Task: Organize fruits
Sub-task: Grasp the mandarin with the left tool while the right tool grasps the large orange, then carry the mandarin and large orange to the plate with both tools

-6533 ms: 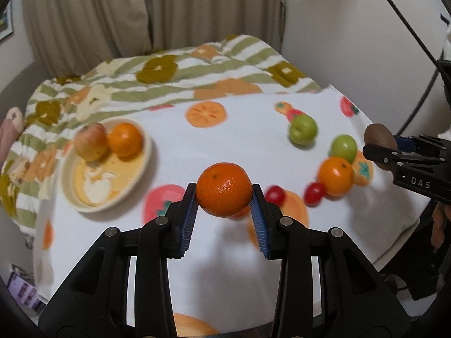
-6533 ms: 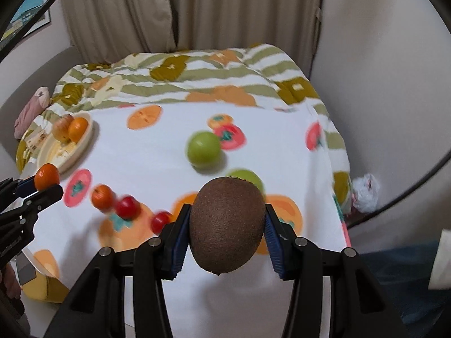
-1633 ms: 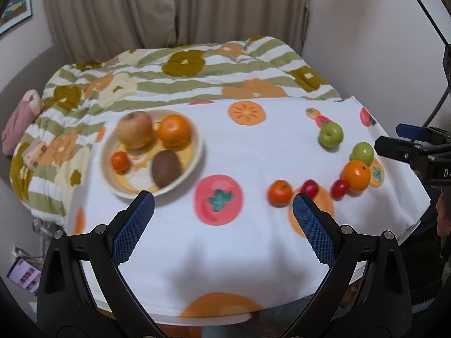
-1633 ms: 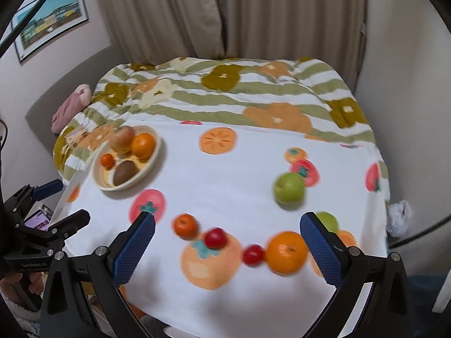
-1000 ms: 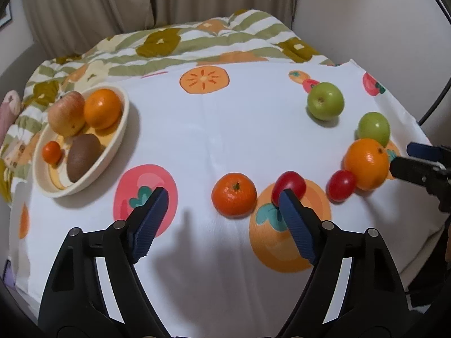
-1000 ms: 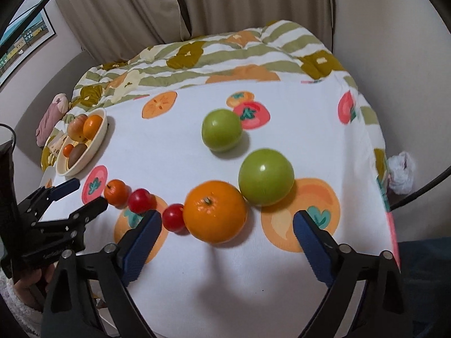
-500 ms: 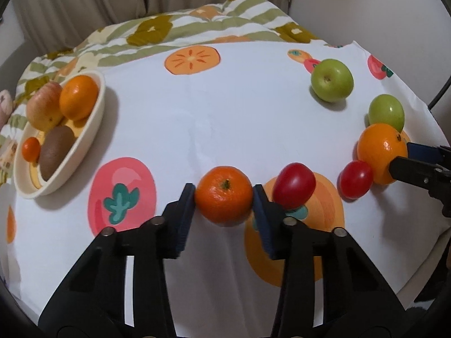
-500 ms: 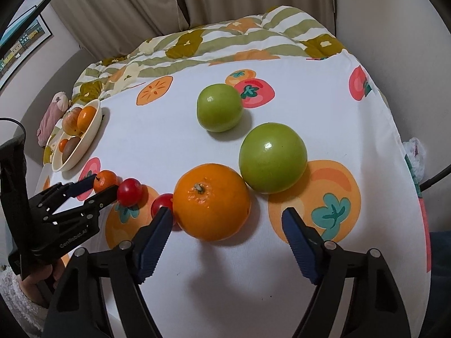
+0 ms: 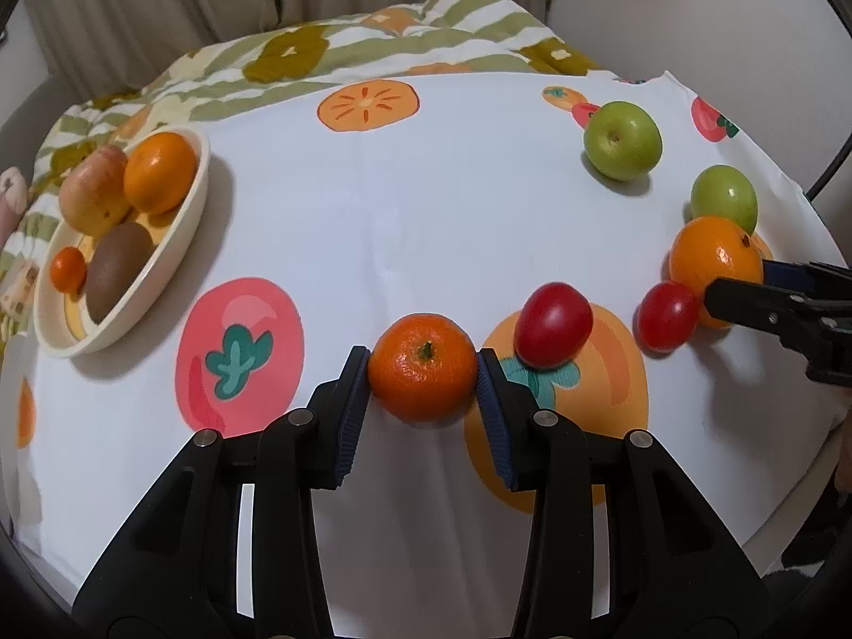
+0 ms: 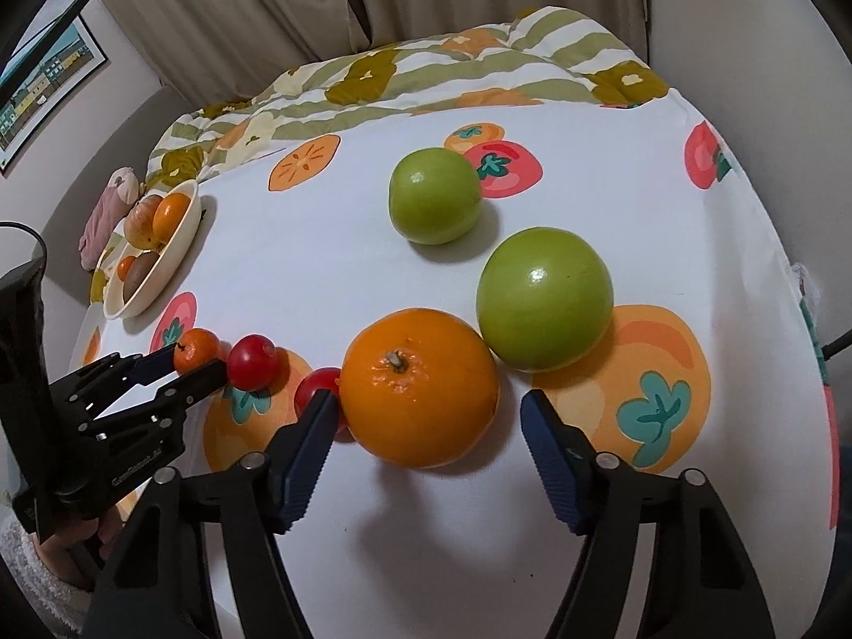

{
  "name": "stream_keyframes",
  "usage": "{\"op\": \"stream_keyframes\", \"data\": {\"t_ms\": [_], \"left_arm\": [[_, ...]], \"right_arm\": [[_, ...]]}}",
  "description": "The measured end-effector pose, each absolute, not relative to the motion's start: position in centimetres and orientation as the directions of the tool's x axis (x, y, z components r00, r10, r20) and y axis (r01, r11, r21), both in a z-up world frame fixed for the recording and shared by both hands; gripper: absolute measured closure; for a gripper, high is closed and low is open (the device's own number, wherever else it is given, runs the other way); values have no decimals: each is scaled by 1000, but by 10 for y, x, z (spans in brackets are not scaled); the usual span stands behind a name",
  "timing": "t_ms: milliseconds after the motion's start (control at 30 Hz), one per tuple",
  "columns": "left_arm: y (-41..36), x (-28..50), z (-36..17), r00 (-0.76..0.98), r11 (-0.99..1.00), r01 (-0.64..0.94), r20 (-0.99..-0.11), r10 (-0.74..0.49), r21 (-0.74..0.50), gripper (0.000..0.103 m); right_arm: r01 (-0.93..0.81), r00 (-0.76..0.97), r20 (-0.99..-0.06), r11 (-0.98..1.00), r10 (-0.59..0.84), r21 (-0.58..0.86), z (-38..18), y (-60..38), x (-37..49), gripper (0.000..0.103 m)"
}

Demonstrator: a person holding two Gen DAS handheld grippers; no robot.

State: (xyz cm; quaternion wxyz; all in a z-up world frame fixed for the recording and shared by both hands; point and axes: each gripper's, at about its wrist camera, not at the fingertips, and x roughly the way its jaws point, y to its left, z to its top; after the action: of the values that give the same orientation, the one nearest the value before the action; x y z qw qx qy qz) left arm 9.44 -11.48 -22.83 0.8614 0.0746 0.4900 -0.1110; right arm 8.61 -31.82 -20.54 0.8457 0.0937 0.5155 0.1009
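A small mandarin [image 9: 423, 367] sits on the white fruit-print cloth, and my left gripper [image 9: 423, 375] is shut on it, both blue pads against its sides. In the right wrist view the same gripper [image 10: 183, 367] holds that mandarin [image 10: 194, 349]. My right gripper [image 10: 428, 404] straddles a big orange [image 10: 418, 388]. Its jaws are closing: the left pad is at the orange's side, while a gap remains at the right pad. Two red tomatoes [image 9: 556, 325] [image 9: 668, 314] lie between the mandarin and the orange [image 9: 713, 258]. Two green apples [image 10: 434, 202] [image 10: 543, 298] rest behind.
A cream bowl [image 9: 189, 197] at the far left holds an apple, an orange, a kiwi and a tiny mandarin. A striped quilt [image 9: 373, 37] lies beyond the cloth, with curtains behind. The cloth drops off at the right and near edges. A sleeve and a hand show at lower left in the right wrist view.
My left jaws closed onto the small mandarin and have stayed there. The right jaws sank a little and narrowed around the big orange.
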Motion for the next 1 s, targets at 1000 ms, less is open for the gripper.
{"op": "stream_keyframes", "data": {"t_ms": [1000], "left_arm": [[-94, 81, -196, 518, 965, 261, -843, -143, -3, 59]], "right_arm": [[-94, 493, -817, 952, 299, 291, -190, -312, 86, 45]]}}
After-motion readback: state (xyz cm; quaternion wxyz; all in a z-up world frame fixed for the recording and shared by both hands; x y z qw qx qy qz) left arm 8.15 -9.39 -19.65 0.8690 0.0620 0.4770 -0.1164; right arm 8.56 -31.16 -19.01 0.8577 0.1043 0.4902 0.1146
